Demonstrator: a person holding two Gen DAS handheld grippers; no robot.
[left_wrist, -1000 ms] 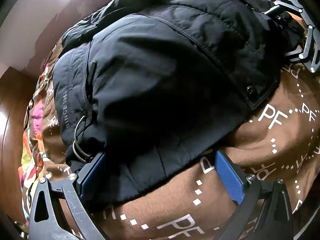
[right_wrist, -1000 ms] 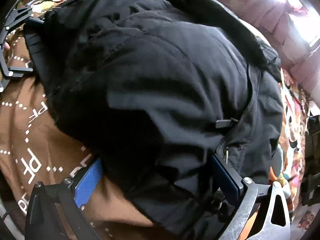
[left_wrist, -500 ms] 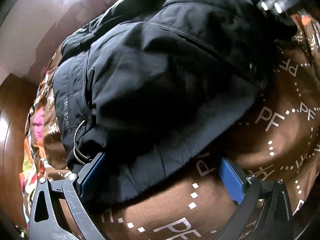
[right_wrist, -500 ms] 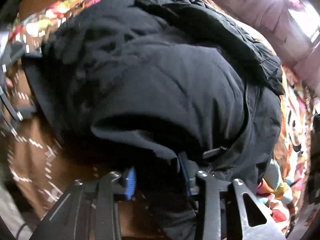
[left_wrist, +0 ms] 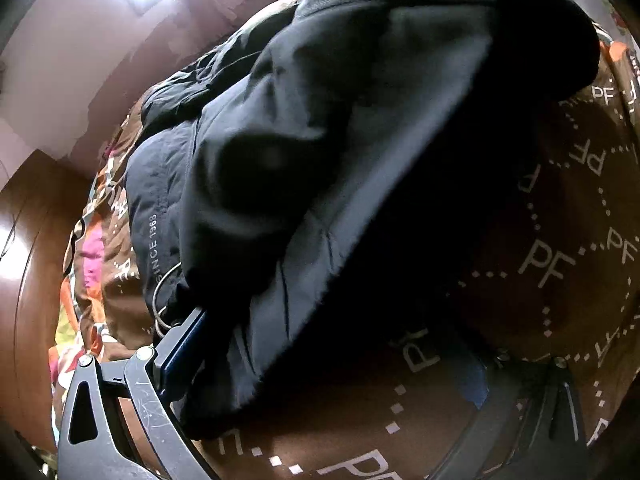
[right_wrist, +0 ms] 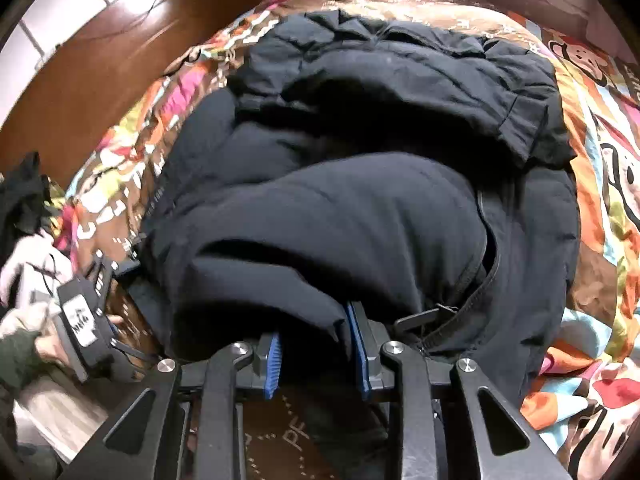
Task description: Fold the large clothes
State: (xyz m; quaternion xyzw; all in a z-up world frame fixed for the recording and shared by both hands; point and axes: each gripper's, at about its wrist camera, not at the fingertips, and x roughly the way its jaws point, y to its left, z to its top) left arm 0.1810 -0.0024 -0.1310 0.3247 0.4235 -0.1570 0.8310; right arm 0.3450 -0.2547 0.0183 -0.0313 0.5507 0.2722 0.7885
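The right hand-held gripper is clamped on a fold of the black jacket. The left hand-held gripper stands apart, jacket hem between its fingers, over the bed's brown blanket.

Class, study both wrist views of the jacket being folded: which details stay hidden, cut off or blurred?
- Left wrist view: the left gripper's right finger lies in the black jacket's shadow, pad barely visible.
- Right wrist view: the hem inside the right gripper is hidden by overhanging fabric.
- Right wrist view: the pile of clothes is blurred and cut off by the left edge.
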